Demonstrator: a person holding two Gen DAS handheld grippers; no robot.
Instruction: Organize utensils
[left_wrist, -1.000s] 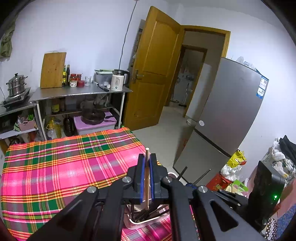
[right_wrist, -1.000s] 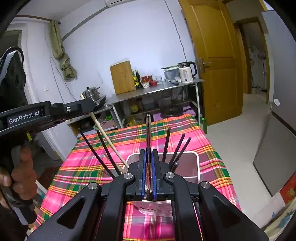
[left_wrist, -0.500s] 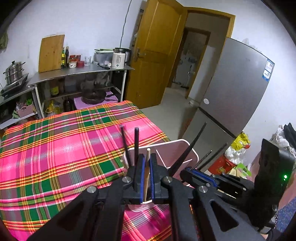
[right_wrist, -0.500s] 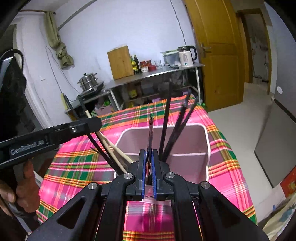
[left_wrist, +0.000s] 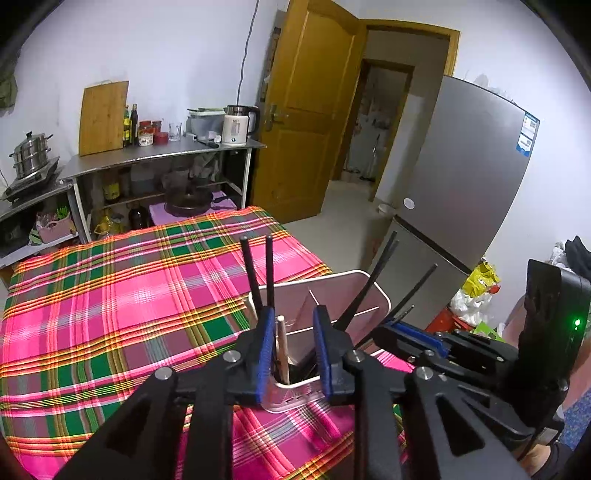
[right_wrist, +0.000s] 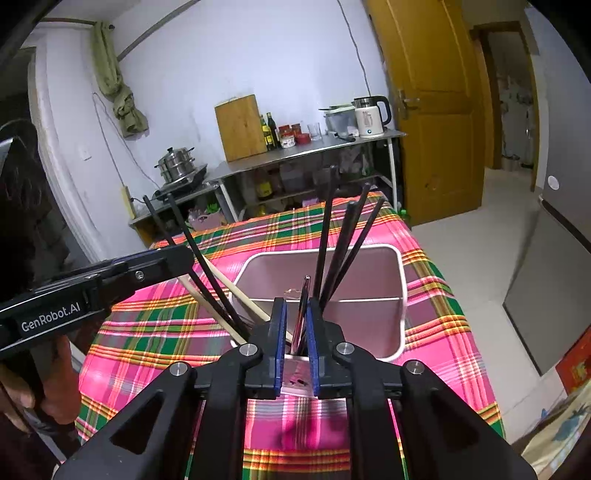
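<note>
The left wrist view alone shows the grey fridge (left_wrist: 469, 192) and the right gripper (left_wrist: 410, 334) reaching in from the side; the right wrist view alone shows a hand (right_wrist: 33, 391) on the left gripper (right_wrist: 147, 267) and a green cloth (right_wrist: 118, 88) hung on the wall. The pink utensil holder (right_wrist: 400, 295) stands near the close edge of the plaid tablecloth (left_wrist: 110, 295), black chopsticks (right_wrist: 332, 240) leaning out of it. The left gripper's jaws are opening: the wooden chopstick (left_wrist: 282, 347) stands loose between the blue pads, its lower end down in the holder. The right gripper's jaws are also opening, and a thin metal utensil (right_wrist: 303, 310) leans between them, free of both pads. A second ago both grippers were clamped on these pieces and sat higher above the holder. Beyond the table stand a steel shelf (left_wrist: 162, 155) with a kettle (left_wrist: 236, 125) and cutting board (left_wrist: 103, 118), and an open wooden door (left_wrist: 306, 122).
</note>
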